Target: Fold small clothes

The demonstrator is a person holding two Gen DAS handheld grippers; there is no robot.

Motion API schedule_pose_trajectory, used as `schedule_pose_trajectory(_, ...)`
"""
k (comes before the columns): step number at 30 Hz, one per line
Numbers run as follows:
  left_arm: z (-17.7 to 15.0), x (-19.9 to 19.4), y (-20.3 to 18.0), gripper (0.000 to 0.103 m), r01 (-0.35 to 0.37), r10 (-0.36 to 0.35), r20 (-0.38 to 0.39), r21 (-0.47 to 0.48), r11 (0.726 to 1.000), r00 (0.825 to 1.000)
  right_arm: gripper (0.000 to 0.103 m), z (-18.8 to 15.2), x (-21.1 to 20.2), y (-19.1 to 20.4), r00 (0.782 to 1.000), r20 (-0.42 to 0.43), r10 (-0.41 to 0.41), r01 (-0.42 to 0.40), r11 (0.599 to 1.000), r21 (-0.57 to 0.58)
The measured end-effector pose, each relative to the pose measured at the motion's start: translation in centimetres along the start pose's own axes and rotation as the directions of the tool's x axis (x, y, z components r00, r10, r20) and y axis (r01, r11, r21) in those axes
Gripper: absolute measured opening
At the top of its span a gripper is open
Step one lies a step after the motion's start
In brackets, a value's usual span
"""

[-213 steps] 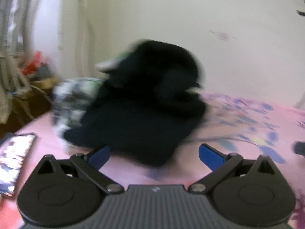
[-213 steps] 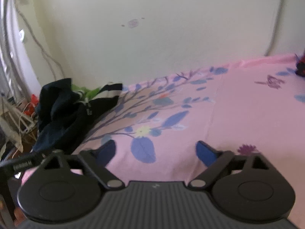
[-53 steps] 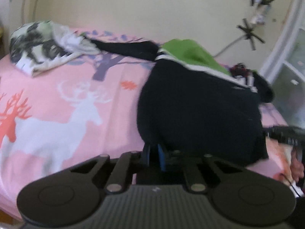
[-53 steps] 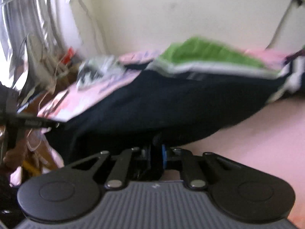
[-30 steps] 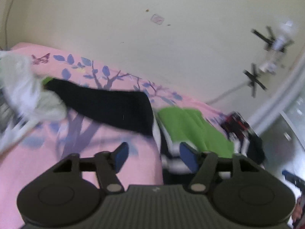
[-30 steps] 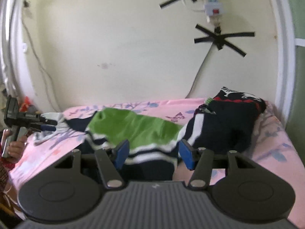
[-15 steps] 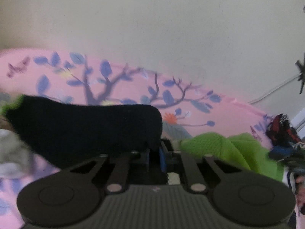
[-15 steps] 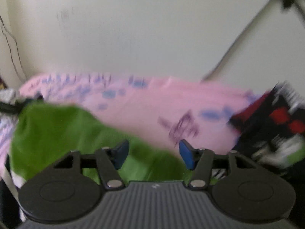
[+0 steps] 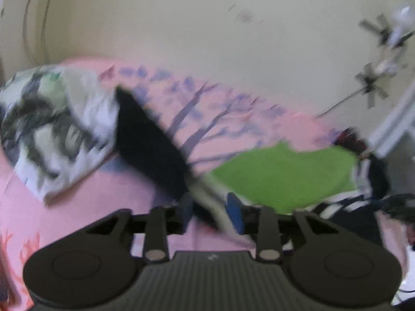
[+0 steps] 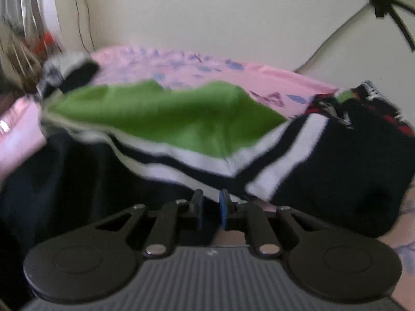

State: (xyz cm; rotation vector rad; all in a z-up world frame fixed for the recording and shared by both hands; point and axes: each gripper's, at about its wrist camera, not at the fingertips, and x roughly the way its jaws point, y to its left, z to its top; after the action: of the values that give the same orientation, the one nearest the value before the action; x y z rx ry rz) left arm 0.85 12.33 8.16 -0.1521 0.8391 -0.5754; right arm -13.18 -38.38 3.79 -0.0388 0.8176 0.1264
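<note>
Garment: dark sweater (image 10: 337, 171) with green yoke (image 10: 166, 119) and white stripes, spread on the pink printed bedsheet (image 9: 77, 202); both views motion-blurred.
Sleeve: black sleeve (image 9: 147, 142) runs from the body up toward the far left, its end lying against a crumpled black-and-white printed cloth (image 9: 49, 129).
Left gripper (image 9: 211, 211): jaws partly apart, having just been opening; the striped shoulder edge of the sweater lies between the blue pads (image 9: 234, 212); cannot tell whether they press on it.
Right gripper (image 10: 210, 210): jaws have just been closing, now a narrow gap; the sweater's dark fabric below the white stripe sits at the tips, apparently pinched.
Far right: second dark garment with red and white pattern (image 10: 373, 103), beside the sweater.
Background: cream wall (image 9: 207, 39); black tape crosses holding a cable (image 10: 381, 2).
</note>
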Motion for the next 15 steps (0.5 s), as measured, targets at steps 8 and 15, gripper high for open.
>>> schedule_pose_trajectory(8,7.4,5.3,-5.4,0.085,0.033,-0.045,0.085,0.133,0.991,0.995,0.084,7.6,0.7,-3.7,0.943,0.33,-0.044,-0.041,0.968,0.247)
schedule_pose_trajectory(15,5.7,17.1,-8.0,0.073,-0.012,0.067,-0.217,0.247,0.969,0.974,0.082,12.8,12.2,-1.5,0.998,0.056,0.043,-0.053,0.98,0.193)
